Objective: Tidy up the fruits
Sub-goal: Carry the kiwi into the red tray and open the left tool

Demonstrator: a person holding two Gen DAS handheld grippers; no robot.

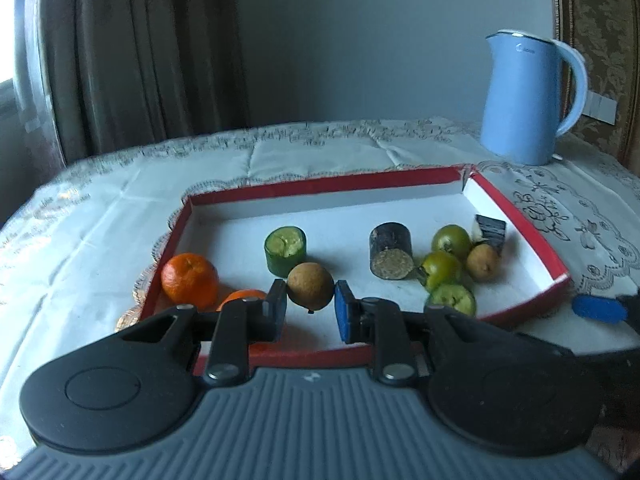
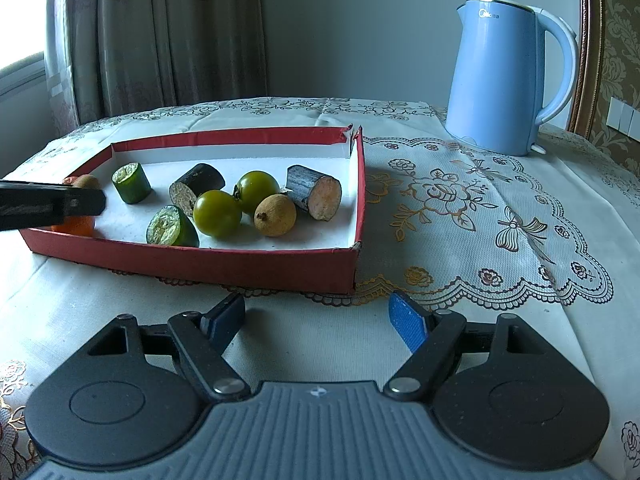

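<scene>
My left gripper (image 1: pixel 310 302) is shut on a small round brown fruit (image 1: pixel 310 286), held just above the near left part of a red box (image 1: pixel 320 186) with a white floor. Two oranges (image 1: pixel 190 280) lie in the box's left corner beside it. Further in lie a green cut cylinder (image 1: pixel 285 250), a dark cut cylinder (image 1: pixel 391 251), green round fruits (image 1: pixel 451 240) and a second brown fruit (image 1: pixel 483 263). My right gripper (image 2: pixel 316 316) stands open over the tablecloth before the box's near right corner, nothing between its fingers. The right wrist view shows the left gripper (image 2: pixel 90 196) at the box's left end.
A blue electric kettle (image 2: pixel 508 76) stands at the back right of the table. A white embroidered tablecloth (image 2: pixel 460 208) covers the table, and a curtain (image 2: pixel 160 32) hangs behind on the left. The box's far right corner (image 2: pixel 352 132) is torn.
</scene>
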